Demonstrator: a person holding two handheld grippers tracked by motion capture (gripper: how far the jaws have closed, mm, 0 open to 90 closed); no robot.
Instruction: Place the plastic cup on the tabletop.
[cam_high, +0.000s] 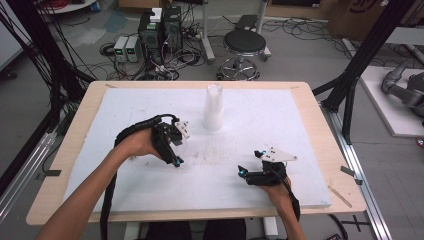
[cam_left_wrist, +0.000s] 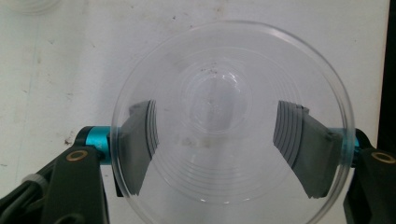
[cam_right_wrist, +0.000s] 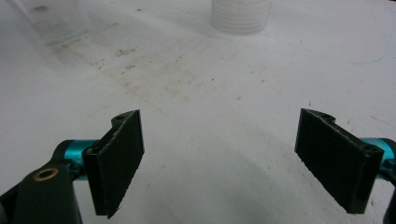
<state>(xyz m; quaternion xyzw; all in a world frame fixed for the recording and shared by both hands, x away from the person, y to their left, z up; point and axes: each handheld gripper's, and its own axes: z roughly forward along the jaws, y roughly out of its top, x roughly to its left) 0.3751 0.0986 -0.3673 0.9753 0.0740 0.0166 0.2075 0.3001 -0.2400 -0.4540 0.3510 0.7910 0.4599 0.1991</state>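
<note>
A clear plastic cup (cam_left_wrist: 229, 60) sits between the jaws of my left gripper (cam_left_wrist: 217, 140), which is shut on it. I look down into the cup's mouth, and both grey pads (cam_left_wrist: 140, 140) show through its walls, pressing from either side. In the high view the left gripper (cam_high: 180, 150) points down at the white board, left of centre, with the faint cup (cam_high: 186, 145) in it. My right gripper (cam_high: 249, 162) rests low at the front right, open. Its two black jaws (cam_right_wrist: 233, 158) stand wide apart with nothing between them.
A tall stack of translucent cups (cam_high: 213, 107) stands upright at the middle back of the white board (cam_high: 280, 125), and its base (cam_right_wrist: 240, 16) is seen ahead of the right gripper. The board lies on a wooden table (cam_high: 330, 150). A stool (cam_high: 243, 45) and computers stand beyond.
</note>
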